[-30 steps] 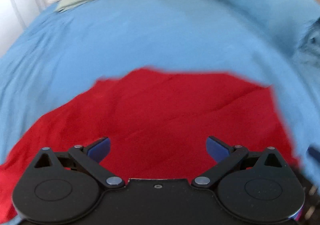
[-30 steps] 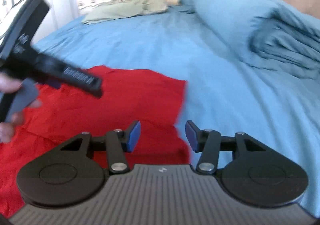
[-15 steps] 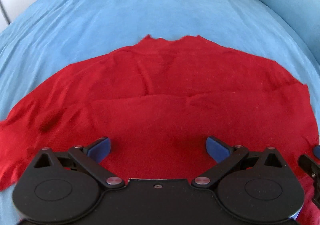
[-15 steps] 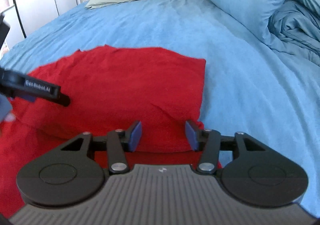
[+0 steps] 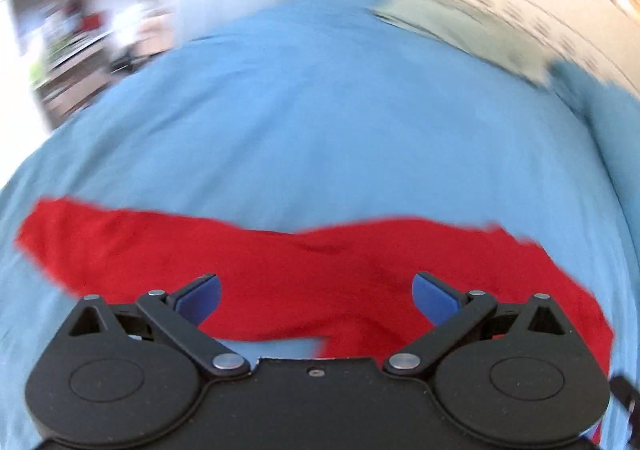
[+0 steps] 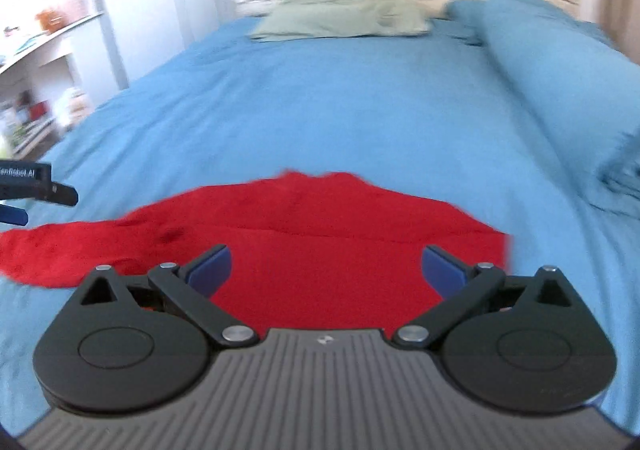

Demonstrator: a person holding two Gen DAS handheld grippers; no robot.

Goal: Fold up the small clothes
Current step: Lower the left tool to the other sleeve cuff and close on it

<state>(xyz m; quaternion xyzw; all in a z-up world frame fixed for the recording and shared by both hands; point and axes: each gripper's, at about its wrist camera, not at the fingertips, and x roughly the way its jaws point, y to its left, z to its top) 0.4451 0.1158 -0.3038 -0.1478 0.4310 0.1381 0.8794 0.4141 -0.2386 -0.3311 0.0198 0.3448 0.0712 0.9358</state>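
Red knit garment (image 6: 320,250), soft and thin, lies flat on the blue bed sheet (image 6: 340,110), one layer doubled over with a crease line across it; a loose tail runs off to the left. Half a second ago the right hand-held gripper (image 6: 326,268) had its jaws narrowed low over the fold edge; now they're spread wide, nothing between the blue pads (image 6: 210,264), and it sits back from the cloth. Left hand-held gripper (image 5: 316,294) also wide open and empty, and its view has swung sideways (heavy motion blur), garment now a low band just ahead of it. My read: one fold is laid and released, both tools repositioning for the next one, likely that left tail.

Count: one red garment, two hand-held grippers, one pale green pillow (image 6: 340,16) at the headboard, one bunched blue duvet (image 6: 560,82) along the right side, white shelving (image 6: 48,62) to the left
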